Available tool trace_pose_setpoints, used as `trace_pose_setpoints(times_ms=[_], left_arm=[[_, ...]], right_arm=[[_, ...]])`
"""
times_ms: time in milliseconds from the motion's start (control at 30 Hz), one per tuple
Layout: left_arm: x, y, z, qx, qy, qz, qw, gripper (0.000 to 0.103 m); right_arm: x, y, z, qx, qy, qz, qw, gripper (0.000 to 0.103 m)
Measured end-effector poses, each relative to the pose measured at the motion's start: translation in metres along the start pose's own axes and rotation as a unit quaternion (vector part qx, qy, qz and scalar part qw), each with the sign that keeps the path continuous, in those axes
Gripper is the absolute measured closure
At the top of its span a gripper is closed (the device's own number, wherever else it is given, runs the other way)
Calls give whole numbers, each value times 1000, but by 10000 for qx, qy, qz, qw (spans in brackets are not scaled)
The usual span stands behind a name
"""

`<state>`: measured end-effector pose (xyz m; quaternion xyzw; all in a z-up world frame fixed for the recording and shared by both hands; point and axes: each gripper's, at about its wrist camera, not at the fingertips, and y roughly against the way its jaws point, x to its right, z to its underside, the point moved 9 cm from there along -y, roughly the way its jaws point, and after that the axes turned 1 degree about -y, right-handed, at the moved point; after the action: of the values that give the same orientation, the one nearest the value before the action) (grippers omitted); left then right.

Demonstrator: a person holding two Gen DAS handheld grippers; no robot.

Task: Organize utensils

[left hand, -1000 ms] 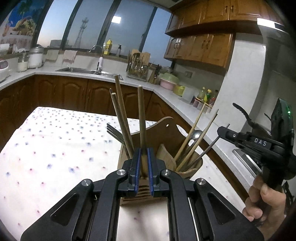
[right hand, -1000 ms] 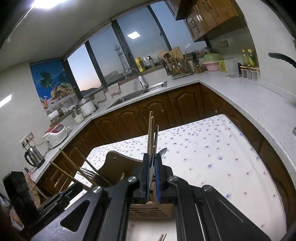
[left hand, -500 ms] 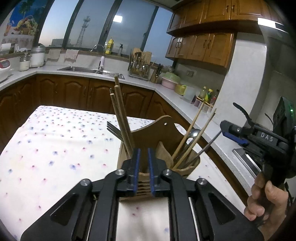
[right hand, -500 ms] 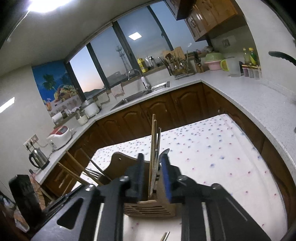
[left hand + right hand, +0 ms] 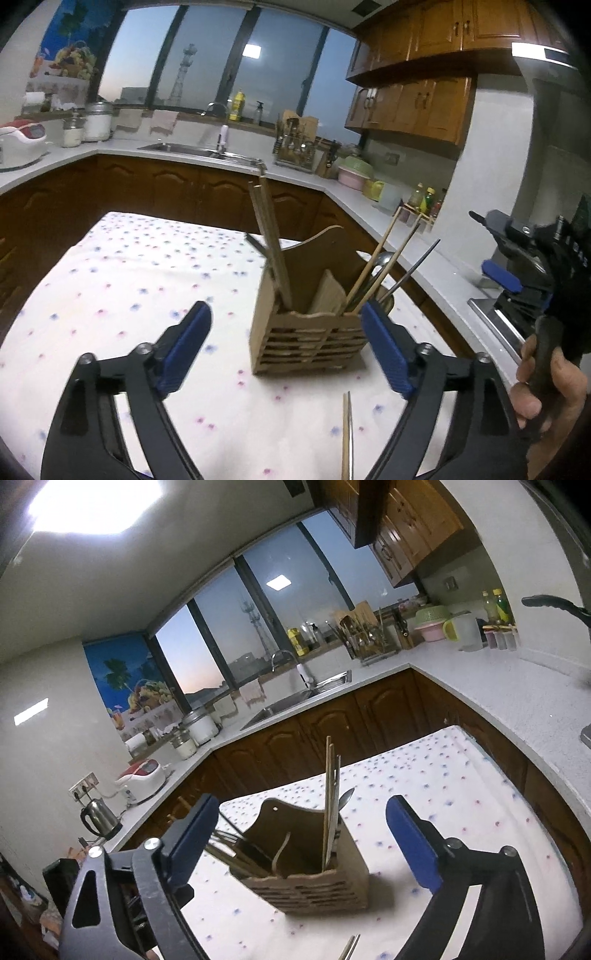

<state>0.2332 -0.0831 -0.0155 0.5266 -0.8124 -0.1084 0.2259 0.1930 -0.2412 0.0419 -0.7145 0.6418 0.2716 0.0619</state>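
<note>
Your left gripper (image 5: 284, 350) and right gripper (image 5: 299, 845) were both opening, jaws wide, nothing between the pads. The wooden caddy (image 5: 308, 338) stood mid-table on the dotted cloth (image 5: 110, 280), chopsticks (image 5: 271, 247) upright in its left cell, more utensils (image 5: 388, 266) leaning right, probably sorted by kind. One chopstick pair (image 5: 346, 435) lay on the near cloth, probably next.
</note>
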Motion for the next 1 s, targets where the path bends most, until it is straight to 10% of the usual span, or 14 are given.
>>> trace_pose_setpoints(times_ms=[633,1000], left_arm=[[-25,102,51,230,-241,-640,9974,0],[-17,138,97,648,-616,-1063,9903,0]], right_arm=[[-6,82,91,-166,95,21,9998,1],[-29,142,137,575,1078,572,9909,0]])
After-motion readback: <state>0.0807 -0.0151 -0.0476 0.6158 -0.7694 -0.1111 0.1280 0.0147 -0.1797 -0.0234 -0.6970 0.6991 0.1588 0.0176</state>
